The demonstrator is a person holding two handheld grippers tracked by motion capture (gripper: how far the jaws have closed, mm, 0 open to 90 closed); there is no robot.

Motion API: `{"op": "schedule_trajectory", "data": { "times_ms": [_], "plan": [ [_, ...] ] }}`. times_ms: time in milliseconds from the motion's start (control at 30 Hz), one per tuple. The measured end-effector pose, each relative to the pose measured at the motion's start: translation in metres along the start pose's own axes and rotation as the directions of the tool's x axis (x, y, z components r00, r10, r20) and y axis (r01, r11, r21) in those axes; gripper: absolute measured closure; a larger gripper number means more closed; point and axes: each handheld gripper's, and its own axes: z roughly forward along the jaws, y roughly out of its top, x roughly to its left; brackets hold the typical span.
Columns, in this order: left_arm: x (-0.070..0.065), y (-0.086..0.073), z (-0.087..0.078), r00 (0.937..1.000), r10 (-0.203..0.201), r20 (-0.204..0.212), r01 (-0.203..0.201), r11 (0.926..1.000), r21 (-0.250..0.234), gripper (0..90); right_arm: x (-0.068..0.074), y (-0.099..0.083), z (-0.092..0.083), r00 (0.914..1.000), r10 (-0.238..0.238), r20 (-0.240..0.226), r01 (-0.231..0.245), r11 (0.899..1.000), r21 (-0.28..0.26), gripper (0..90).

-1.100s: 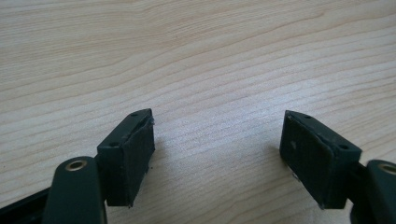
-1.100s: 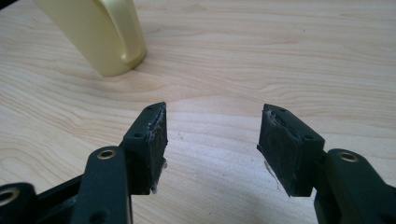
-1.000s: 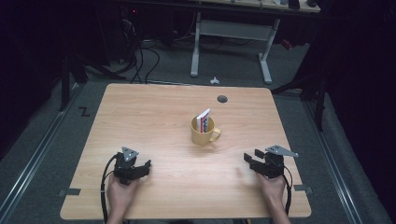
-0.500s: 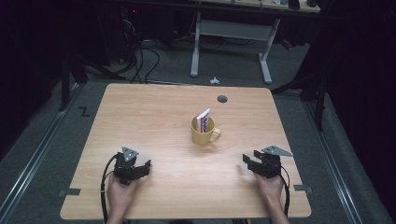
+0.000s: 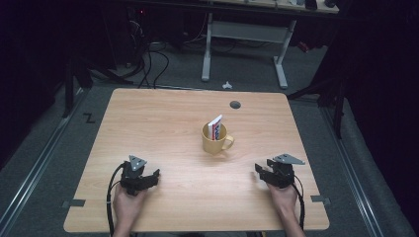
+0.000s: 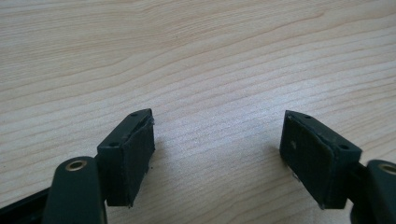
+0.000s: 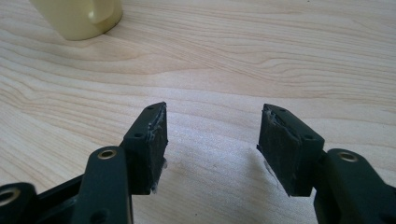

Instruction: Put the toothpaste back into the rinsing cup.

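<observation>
Nearest you, your left gripper [image 5: 152,176] rests low on the table [image 5: 163,123] with its jaws spread and nothing but bare wood between them; its pads [image 6: 135,161] show clearly in the left gripper view. Your right gripper [image 5: 262,170] sits at the opposite near corner, jaws likewise apart and holding nothing, its pads [image 7: 154,149] a little frayed at the edges.

Farther out, near the middle of the table, stands the yellow mug [image 5: 215,138], upright, handle turned toward your right side, well apart from both grippers. A white, red and blue tube [image 5: 215,125] leans inside it, poking above the rim.

The mug looks ceramic: stiff, smooth, likely slippery and breakable if tipped, so pinch the wall at the rim or the handle rather than the rounded body. The tube is probably light and soft; take it by the flat upper end and squeeze gently.

The high view gives you the tube and both grippers' places. The right gripper view adds the mug's base and handle [image 7: 77,16] close ahead to its left. The left gripper view gives only wood grain beyond the pads.
</observation>
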Motion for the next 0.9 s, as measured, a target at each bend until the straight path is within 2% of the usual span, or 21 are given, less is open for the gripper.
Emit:
{"op": "schedule_trajectory", "data": {
  "times_ms": [600, 700, 833, 900],
  "plan": [
    [0.000, 0.000, 0.000, 1.0000, 0.000, 0.000, 0.000, 1.0000, 0.000, 26.6, 0.003, 0.000, 0.007, 0.9999, -0.014, 0.005, 0.013, 0.999, 0.032, 42.2],
    [0.000, 0.000, 0.000, 1.0000, 0.000, 0.000, 0.000, 1.0000, 0.000, 26.6, 0.005, -0.001, 0.010, 0.9995, -0.029, 0.014, 0.029, 0.998, 0.052, 41.6],
    [0.000, 0.000, 0.000, 1.0000, 0.000, 0.000, 0.000, 1.0000, 0.000, 26.5, 0.010, 0.000, 0.011, 0.9965, -0.077, 0.031, 0.075, 0.995, 0.065, 41.1],
    [0.000, 0.000, 0.000, 1.0000, 0.000, 0.000, 0.000, 1.0000, 0.000, 26.6, 0.010, 0.000, 0.011, 0.9967, -0.076, 0.028, 0.074, 0.995, 0.066, 41.0]
  ]
}}
